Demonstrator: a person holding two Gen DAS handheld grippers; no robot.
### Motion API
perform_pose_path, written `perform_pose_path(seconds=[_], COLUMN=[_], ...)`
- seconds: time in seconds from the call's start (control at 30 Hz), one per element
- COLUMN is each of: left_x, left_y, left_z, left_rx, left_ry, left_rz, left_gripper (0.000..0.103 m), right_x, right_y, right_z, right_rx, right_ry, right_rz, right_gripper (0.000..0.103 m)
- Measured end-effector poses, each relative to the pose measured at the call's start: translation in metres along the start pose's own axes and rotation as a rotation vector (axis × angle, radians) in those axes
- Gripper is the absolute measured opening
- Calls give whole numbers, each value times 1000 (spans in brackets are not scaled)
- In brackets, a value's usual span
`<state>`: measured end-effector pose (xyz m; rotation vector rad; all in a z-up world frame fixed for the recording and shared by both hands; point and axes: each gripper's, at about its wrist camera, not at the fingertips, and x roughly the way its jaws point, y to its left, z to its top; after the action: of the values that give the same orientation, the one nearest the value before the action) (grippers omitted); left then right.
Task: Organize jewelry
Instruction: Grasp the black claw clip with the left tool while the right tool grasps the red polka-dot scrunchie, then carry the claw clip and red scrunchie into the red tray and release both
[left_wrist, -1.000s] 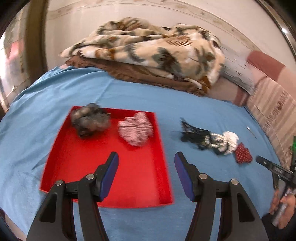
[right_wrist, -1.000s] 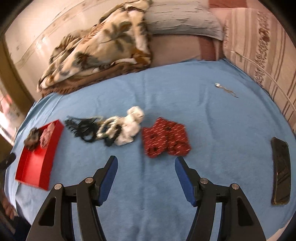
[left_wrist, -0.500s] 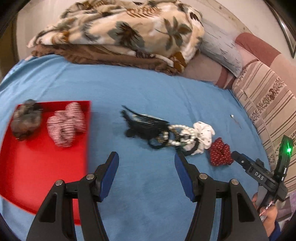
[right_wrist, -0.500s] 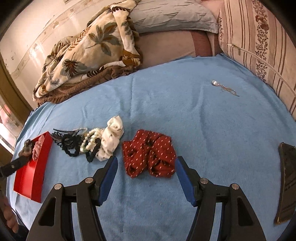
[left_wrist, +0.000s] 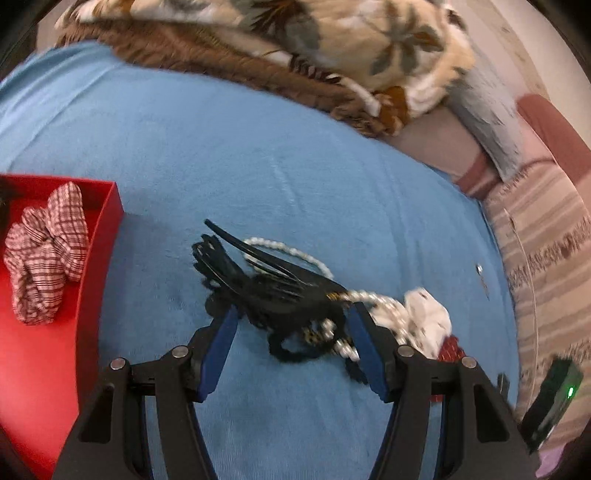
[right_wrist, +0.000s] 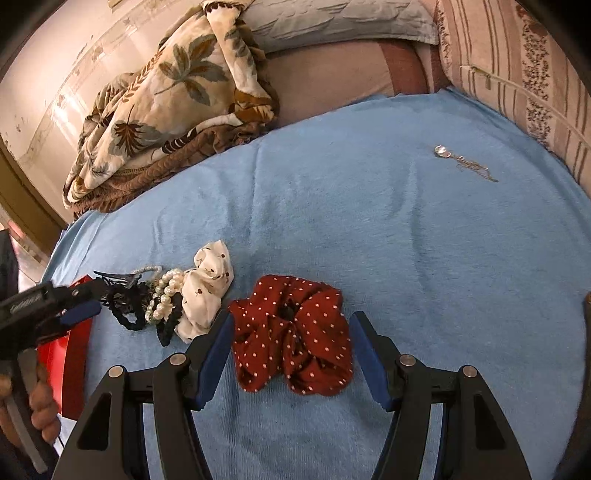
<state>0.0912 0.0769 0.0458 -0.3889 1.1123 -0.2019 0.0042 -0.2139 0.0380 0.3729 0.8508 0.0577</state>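
My left gripper (left_wrist: 291, 314) is open, its jaws on either side of a black hair clip (left_wrist: 266, 284) tangled with a pearl bracelet (left_wrist: 369, 299) and black hair ties on the blue bedspread. A white scrunchie (left_wrist: 428, 321) lies just right of them. A red tray (left_wrist: 40, 350) at the left holds a red checked scrunchie (left_wrist: 44, 254). My right gripper (right_wrist: 291, 317) is open, its jaws on either side of a red polka-dot scrunchie (right_wrist: 295, 339). In the right wrist view the left gripper (right_wrist: 79, 299) reaches the black pile (right_wrist: 129, 302) beside the white scrunchie (right_wrist: 207, 288).
A silver pendant with chain (right_wrist: 461, 162) lies far right on the bedspread. A folded leaf-print blanket (right_wrist: 166, 96) and pillows (right_wrist: 332, 22) line the back. A striped cushion (right_wrist: 535, 74) bounds the right side.
My left gripper swung right from over the tray and closed in on the black clip pile. My right gripper moved forward until its jaws flank the red polka-dot scrunchie.
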Motion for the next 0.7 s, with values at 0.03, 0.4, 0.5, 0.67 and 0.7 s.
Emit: perform_pose_path(seconds=[0.03,0.4,0.5,0.67,0.7], left_x=[3,4,-7,-33,-40], left_y=[2,6,2,-2,-3], left_z=[1,2,-5,-17,-20], left_rx=[-12,-30,4,55,65], left_ry=[4,20,16,1,-5], left_rz=[-5,-42,-59,-93,-100], left_gripper=[62,10,4,4,4], right_x=[2,3,-4,-20,-24], right_y=[1,-5,-7,-3,-2], right_z=[0,1,1,2,2], right_rx=[-2,26,39,30,29], right_ry=[6,12,-6,-49,-57], right_rz=[6,9,15,8,7], right_gripper=[69,13,10,9,9])
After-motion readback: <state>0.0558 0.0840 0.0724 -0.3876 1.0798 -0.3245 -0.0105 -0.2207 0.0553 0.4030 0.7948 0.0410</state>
